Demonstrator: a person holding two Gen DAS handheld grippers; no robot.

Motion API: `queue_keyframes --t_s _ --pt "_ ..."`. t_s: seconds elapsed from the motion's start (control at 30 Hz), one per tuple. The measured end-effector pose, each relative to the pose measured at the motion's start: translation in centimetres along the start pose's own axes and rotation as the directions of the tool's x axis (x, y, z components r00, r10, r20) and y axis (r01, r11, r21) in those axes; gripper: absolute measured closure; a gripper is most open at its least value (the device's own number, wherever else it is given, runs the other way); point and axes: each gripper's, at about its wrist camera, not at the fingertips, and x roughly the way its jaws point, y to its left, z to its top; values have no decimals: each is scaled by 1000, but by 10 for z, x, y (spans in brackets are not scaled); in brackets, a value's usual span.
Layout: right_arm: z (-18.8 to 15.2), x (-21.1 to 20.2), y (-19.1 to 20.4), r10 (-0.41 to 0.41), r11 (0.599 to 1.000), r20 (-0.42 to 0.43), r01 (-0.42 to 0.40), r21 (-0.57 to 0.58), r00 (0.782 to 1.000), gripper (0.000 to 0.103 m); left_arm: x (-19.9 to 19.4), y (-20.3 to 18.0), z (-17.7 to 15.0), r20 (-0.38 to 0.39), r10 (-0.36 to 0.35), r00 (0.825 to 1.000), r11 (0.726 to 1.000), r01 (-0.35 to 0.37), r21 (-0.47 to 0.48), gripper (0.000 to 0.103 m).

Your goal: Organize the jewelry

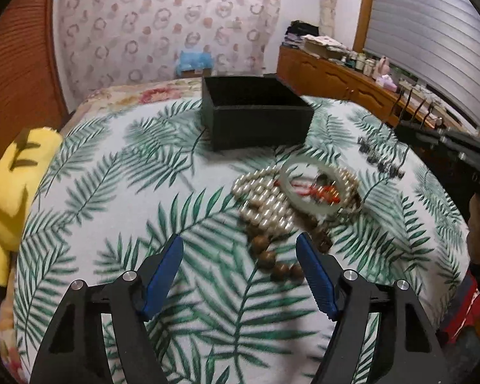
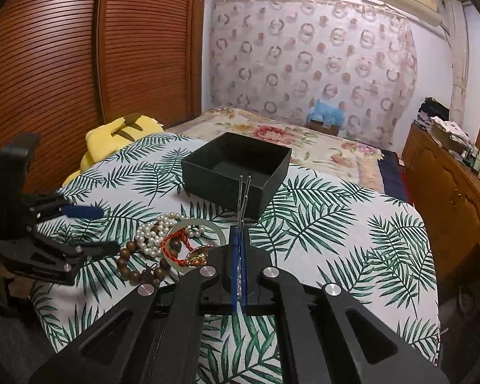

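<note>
Both blue pads of your left gripper (image 1: 240,249) stand apart with nothing between them, hovering just short of the wooden bead bracelet (image 1: 273,256) at the near end of the jewelry heap. Your right gripper (image 2: 239,240) is pressed closed on a thin metal piece (image 2: 244,198), seemingly a hairpin or earring wire, whose two prongs stick up past the fingertips toward the black box (image 2: 236,172); what it is exactly you cannot tell at this size.

Everything else sits in one tangle on the leaf-print cover (image 1: 112,192): the pearl strand (image 1: 265,198) lies against the wooden beads, the pale jade bangle (image 1: 313,188) rests on top of the pearls, and a red cord bracelet (image 2: 176,243) runs through the bangle. The box is well apart from the heap, open and apparently empty.

Your main risk is the tangle. Close on the wooden beads and lift, and the pearls or cord will likely come along, then drop short of the box. The bedding is soft, so pressing down may bury beads instead of gripping them. On the right, the wire is slim; any slackening lets it slip out unnoticed.
</note>
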Motion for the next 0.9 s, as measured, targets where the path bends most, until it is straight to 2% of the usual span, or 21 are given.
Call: queue_keyframes --t_s 0.17,0.23,0.37,0.4,0.67,0.77,0.9 --pt "-4 0 -4 -3 1000 -4 3 7 1000 101 15 -11 20 -15 -38 999 999 38 29 39" --pt "-7 1 -8 -6 1000 -8 6 15 1000 101 25 -15 29 -32 -66 997 997 67 33 48" --pt "-11 0 -12 -12 1000 -12 12 20 1000 101 50 -19 44 -76 -100 992 995 101 19 71" --pt "-11 0 -14 -11 1000 -13 11 21 1000 101 54 -19 46 -83 -98 992 995 100 19 74" --pt "-15 2 -16 -7 1000 -16 8 25 1000 101 79 -27 58 -133 -85 988 993 94 67 77" --pt "-16 3 -16 -8 1000 -18 9 25 1000 101 80 -29 60 -140 -84 987 992 96 84 94" --pt "-16 4 -17 -11 1000 -15 11 25 1000 101 67 -30 60 -98 -86 991 991 95 92 95"
